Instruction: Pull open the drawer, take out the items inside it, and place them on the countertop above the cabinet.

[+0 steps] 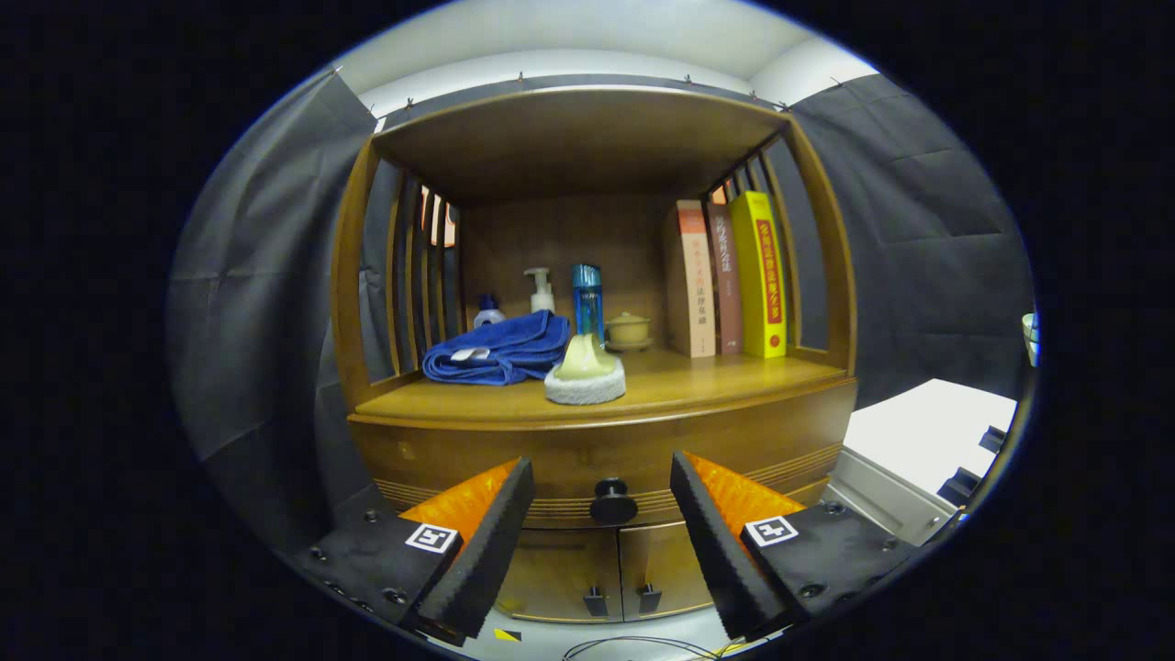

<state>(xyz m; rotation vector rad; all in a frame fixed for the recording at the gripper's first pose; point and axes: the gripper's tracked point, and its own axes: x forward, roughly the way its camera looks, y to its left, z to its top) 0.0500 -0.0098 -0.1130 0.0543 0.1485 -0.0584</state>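
facing a curved wooden cabinet (597,450), the claw (601,500) was spread wide with nothing between its fingers, and it was not touching the cabinet. the round dark drawer knob (613,501) sat in the gap between the two fingertips, a little beyond them, on the closed ribbed wooden drawer front (569,464). below the drawer, two small wooden doors (587,569) with dark handles were shut.

the tabletop (725,381) above the drawer carried several things. a folded blue towel (500,349) lay toward the left side. just beside it on the right stood a white fluffy round pad with a pale yellow-green handle (585,376), near the front edge. behind that pad rose a tall clear blue bottle (587,298). a white pump bottle (541,290) and a small bottle with a blue cap (487,309) stood behind the towel, against the back panel. a small tan lidded cup on a saucer (629,330) sat right of the blue bottle. three upright books stood at the right end: a tan one (693,280), a brown one (725,280) and a yellow one (762,275), touching side by side.

whatever the drawer held was hidden. a white surface (918,431) lay to the right of the cabinet.
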